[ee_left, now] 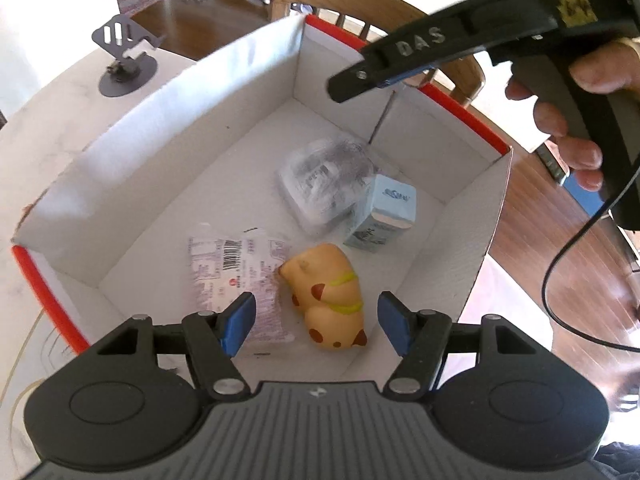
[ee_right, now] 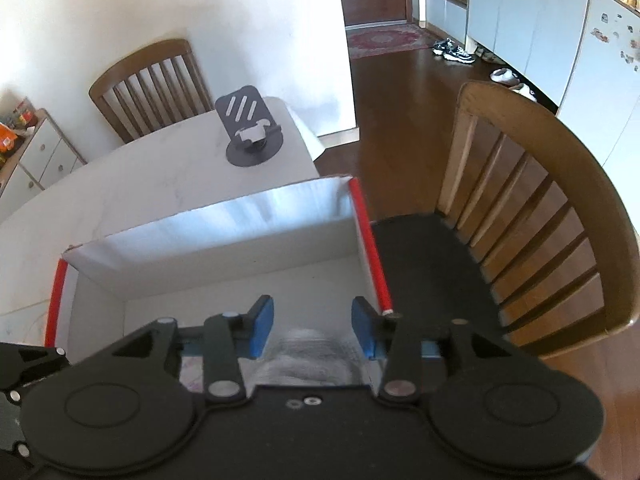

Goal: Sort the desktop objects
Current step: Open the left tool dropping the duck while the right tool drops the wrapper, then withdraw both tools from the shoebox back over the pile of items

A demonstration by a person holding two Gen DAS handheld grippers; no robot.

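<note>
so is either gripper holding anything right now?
No. Left gripper and right gripper both stand open over the white cardboard box, nothing gripped.

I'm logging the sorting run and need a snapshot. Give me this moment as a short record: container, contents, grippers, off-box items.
container: open white box with red edges on the table
contents: yellow animal toy, barcode packet, clear plastic pack, small blue carton
left gripper: open, empty, above the toy
right gripper: open, nothing gripped, over the box
off-box: grey phone stand on the table
</note>
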